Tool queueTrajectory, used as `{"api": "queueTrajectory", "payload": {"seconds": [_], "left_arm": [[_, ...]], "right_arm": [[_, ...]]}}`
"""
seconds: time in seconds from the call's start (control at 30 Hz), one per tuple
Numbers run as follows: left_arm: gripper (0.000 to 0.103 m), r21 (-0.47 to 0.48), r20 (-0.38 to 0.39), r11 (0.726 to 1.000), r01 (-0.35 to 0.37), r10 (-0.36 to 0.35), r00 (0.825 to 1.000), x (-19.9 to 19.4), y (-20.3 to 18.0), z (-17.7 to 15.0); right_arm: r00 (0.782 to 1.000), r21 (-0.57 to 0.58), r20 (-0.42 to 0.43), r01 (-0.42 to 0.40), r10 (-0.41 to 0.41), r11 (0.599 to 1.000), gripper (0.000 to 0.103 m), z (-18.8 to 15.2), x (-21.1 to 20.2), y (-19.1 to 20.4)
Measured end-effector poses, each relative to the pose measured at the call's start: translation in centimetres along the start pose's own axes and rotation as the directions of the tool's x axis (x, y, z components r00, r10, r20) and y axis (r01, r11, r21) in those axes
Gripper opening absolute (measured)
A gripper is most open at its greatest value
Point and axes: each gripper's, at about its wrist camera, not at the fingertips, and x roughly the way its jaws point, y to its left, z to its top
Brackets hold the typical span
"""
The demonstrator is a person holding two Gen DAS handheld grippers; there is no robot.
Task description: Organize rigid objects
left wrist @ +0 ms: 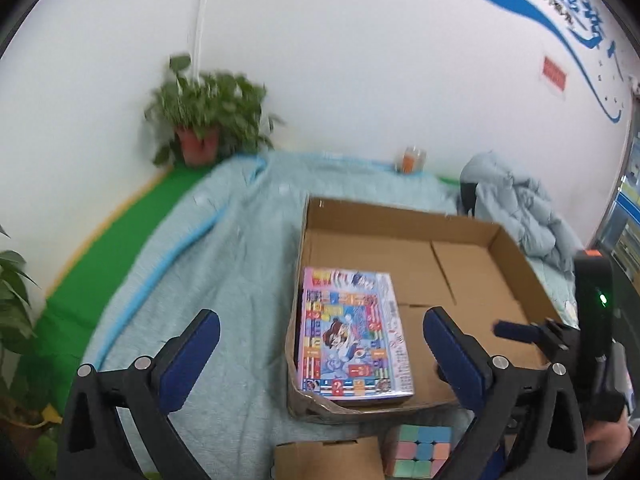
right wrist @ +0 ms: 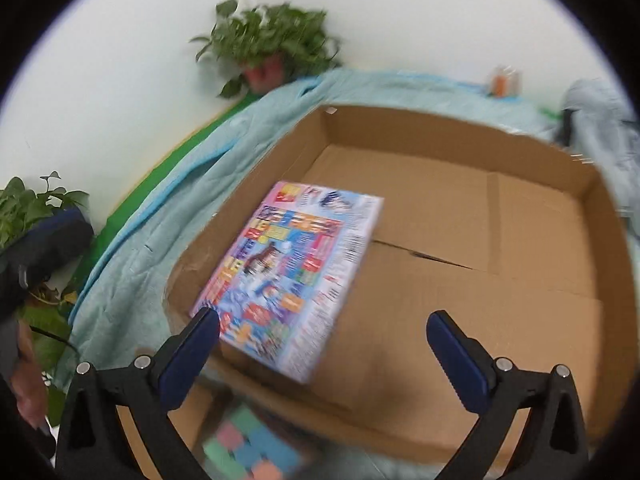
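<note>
now both the left gripper (left wrist: pixel 322 354) and the right gripper (right wrist: pixel 323 354) stand wide open and empty, while the colourful book (left wrist: pixel 354 334) lies flat in the cardboard box (left wrist: pixel 520 256), against its left wall near the front corner.

Bright, even light — fisheye-bent edges, motion blur (worse in right view).

Right gripper (right wrist: pixel 322 336): jaws spread wide, nothing between the pads; cardboard box (right wrist: pixel 520 312): open-topped, on a pale blue cloth (right wrist: pixel 168 216); colourful book (right wrist: pixel 292 276): flat inside the box, left side; pastel cube (right wrist: pixel 248 448): blurred, near edge; potted plant (right wrist: pixel 268 52): at the wall.
</note>
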Motion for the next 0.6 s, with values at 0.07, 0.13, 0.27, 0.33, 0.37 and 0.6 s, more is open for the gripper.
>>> {"api": "queueTrajectory", "payload": {"seconds": [0.07, 0.13, 0.27, 0.33, 0.37, 0.6], "left_arm": [[0.102, 0.015, 0.042, 1.0, -0.004, 0.004, 0.999, -2.1, -1.1, -0.4], [0.102, 0.027, 0.063, 1.0, 0.004, -0.006, 0.998, -3.6, -1.8, -0.8], [0.102, 0.047, 0.071, 0.998, 0.033, -0.036, 0.997, -6.5, -3.3, -2.4], [0.102, 0.048, 0.058, 0.998, 0.051, -0.054, 0.997, -7.6, -3.9, -3.5], [0.102, 0.048, 0.049, 0.997, 0.064, -0.066, 0.997, -8.1, -4.3, -4.1], [0.094, 0.099, 0.038, 0.994, 0.037, -0.041, 0.998, -10.5, -7.6, -7.4]], "right_arm": [[0.999, 0.005, 0.026, 0.044, -0.044, 0.999, 0.103, -1.3, -2.0, -0.1], [0.996, 0.014, 0.055, 0.075, -0.075, 0.997, 0.103, -2.9, -3.8, 0.0], [0.992, 0.045, 0.086, 0.089, -0.093, 0.995, 0.103, -4.9, -6.1, -0.1], [0.991, 0.06, 0.096, 0.085, -0.091, 0.995, 0.103, -6.1, -6.8, 0.0], [0.991, 0.066, 0.102, 0.085, -0.091, 0.994, 0.103, -6.6, -7.1, 0.0], [0.979, 0.041, 0.171, 0.102, -0.108, 0.994, 0.099, -9.8, -9.9, 1.0]]}}
